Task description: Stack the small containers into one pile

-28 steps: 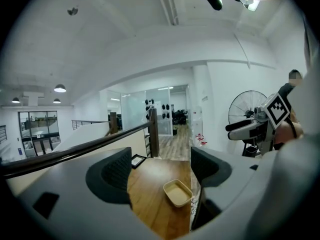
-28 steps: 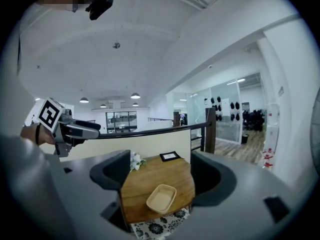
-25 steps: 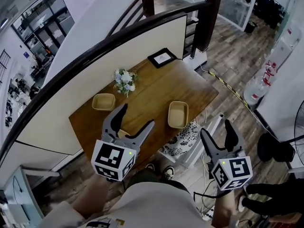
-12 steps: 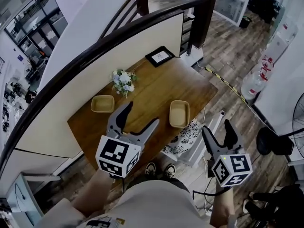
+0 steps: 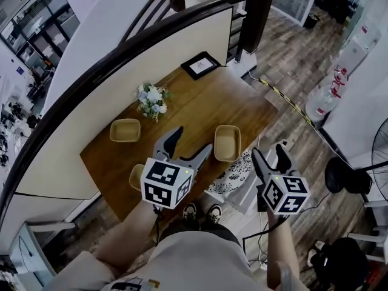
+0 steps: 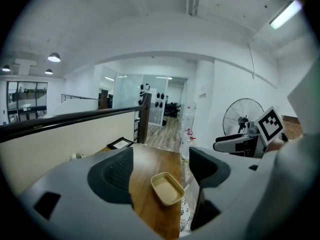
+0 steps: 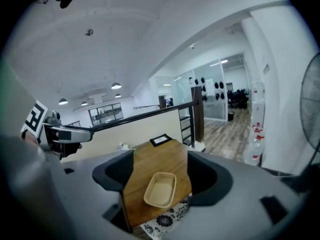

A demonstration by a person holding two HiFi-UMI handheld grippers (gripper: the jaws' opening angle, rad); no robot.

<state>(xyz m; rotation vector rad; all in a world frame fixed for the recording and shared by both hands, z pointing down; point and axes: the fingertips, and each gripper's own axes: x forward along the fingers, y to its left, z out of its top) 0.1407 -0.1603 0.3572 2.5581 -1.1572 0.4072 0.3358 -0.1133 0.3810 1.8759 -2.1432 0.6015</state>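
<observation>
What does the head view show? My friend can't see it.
Three small tan containers sit apart on a wooden table, with flowers and a picture frame. Nearer, the left gripper and right gripper hover open and empty, jaws having just closed slightly.

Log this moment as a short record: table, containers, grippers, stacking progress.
table: wooden; flowers, frame, three containers
left container: beside the flowers
right container: near the table's right edge
near container: partly behind the left gripper
left gripper: open, empty, jaws just closed a little
right gripper: open, empty, jaws just closed a little
progress: nothing stacked yet
</observation>
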